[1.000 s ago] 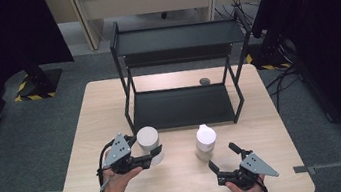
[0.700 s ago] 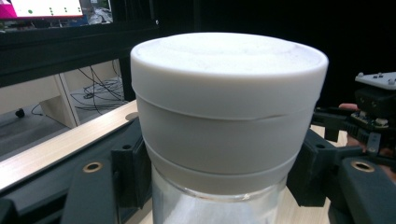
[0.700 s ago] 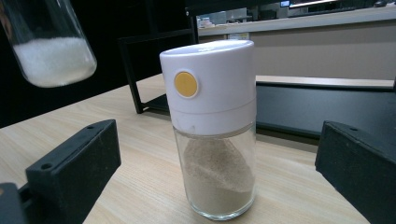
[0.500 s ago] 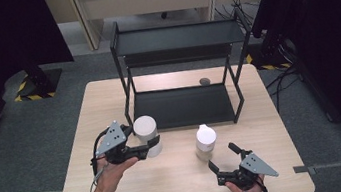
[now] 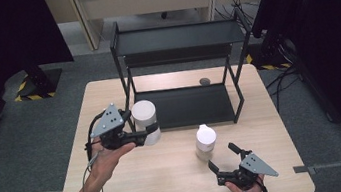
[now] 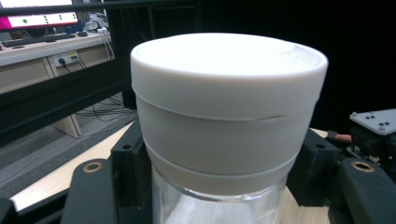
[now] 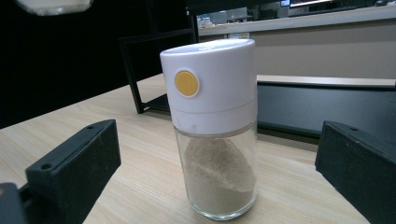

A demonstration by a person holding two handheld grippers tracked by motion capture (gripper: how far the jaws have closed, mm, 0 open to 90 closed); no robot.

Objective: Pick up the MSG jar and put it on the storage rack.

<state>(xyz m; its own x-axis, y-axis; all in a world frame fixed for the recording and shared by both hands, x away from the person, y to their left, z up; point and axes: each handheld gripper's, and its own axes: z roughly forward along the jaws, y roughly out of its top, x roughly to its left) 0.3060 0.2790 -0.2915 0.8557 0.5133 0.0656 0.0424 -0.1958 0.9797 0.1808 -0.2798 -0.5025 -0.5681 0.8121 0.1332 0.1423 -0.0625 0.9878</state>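
From the high view I see a grey floor around a pale wooden table [image 5: 135, 181], with a black two-level rack [image 5: 182, 69] standing on the table's far half. I take the rack as my landmark. Just off its front left corner, my left gripper [image 5: 149, 134] is clenched around a white-lidded jar [image 5: 145, 121], gripping it at the sides below the lid. In front of the rack's lower shelf, toward its right end, a small bottle [image 5: 206, 142] with a white cap stands upright on the table. My right gripper [image 5: 223, 157] sits nearer to me than the bottle, jaws spread apart and touching nothing. A small dark object [image 5: 205, 81] lies on the table behind the rack's lower shelf.

In the left gripper view the jar [image 6: 224, 121] sits between both black jaws, which press its glass wall under the wide white lid.

In the right gripper view the bottle [image 7: 212, 130] stands between the released jaws with clear gaps either side; brownish powder fills its lower glass part, and an orange dot marks its cap.
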